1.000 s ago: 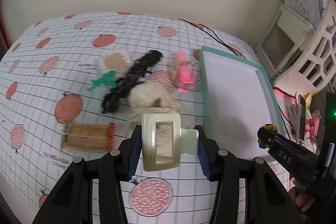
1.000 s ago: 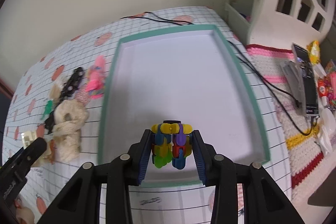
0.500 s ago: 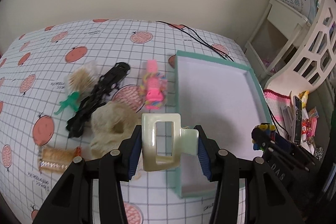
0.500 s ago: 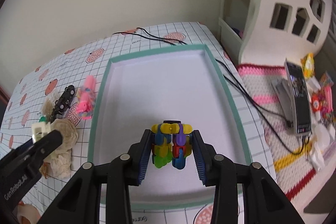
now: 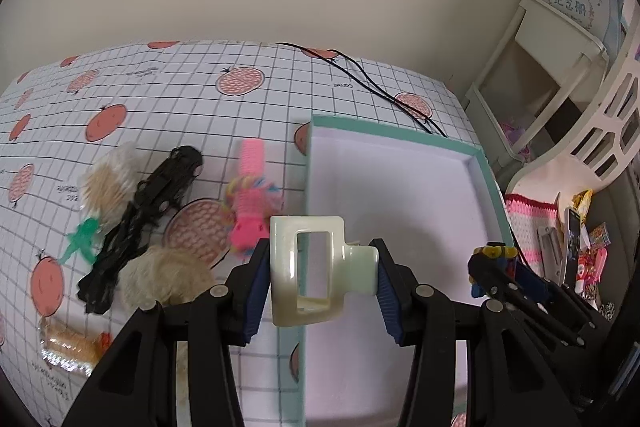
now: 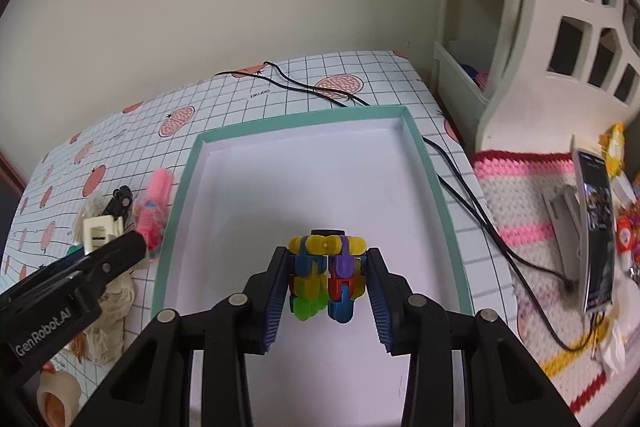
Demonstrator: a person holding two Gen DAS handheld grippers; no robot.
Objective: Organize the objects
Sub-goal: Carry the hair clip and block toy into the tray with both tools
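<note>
Left gripper [image 5: 320, 277] shifted over tray [image 5: 400, 143] edge | clamps hair claw [image 5: 308, 267]

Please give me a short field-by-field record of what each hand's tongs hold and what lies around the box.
left tongs: shut on pale claw clip, over the box's left rim
right tongs: shut on multicolour clips, above the box floor
box: teal rim, white inside, nothing lying in it
left of box: pink clip, black clip, cream scrunchie
</note>
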